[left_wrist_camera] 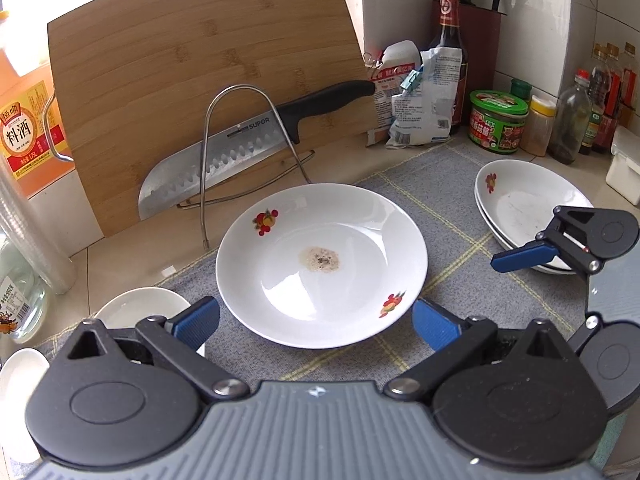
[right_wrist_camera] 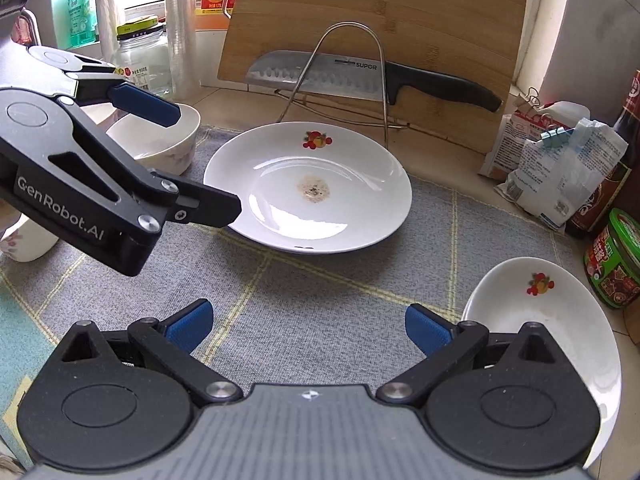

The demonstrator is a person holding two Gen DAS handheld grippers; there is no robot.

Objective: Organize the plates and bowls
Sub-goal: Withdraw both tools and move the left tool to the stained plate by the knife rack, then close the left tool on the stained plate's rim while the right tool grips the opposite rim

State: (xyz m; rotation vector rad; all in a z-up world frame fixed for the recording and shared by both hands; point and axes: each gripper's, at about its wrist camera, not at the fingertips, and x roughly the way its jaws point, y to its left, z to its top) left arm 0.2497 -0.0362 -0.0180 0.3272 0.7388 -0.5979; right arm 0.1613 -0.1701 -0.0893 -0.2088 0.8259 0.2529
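In the left wrist view, the left tongs point(left_wrist_camera: 316, 322) stand wide, holding nothing, their blue fingertips point(left_wrist_camera: 196, 322) flanking the near rim of a large white plate point(left_wrist_camera: 322, 264) that lies at the centre of the frame on a grey checked mat point(left_wrist_camera: 448, 196). The plate has fruit decals on its rim and a brownish stain in its middle. At the right of that frame a stack of plates point(left_wrist_camera: 520, 208) sits on the mat, and the right tongs point(left_wrist_camera: 524, 258) reach over its near edge; only one blue tip is clearly seen there. The right wrist view shows the right tongs point(right_wrist_camera: 308, 330) spread wide and empty above bare mat, with the stained plate in the upper middle and the stacked plates at the lower right, beside the right fingertip. In the left of that frame the left tongs point(right_wrist_camera: 200, 160) hang open by the plate's left rim, one finger over a white bowl point(right_wrist_camera: 168, 140) that stands on the mat just left of the plate. Another white bowl point(left_wrist_camera: 140, 308) shows at the lower left of the left wrist view. Behind the plate, on the worktop point(left_wrist_camera: 340, 160), a wire rack point(left_wrist_camera: 240, 152) carries a broad knife point(left_wrist_camera: 240, 152), and a bamboo cutting board point(left_wrist_camera: 192, 52) leans behind them. Bottles, jars and clipped bags crowd the right-hand edge of both frames.
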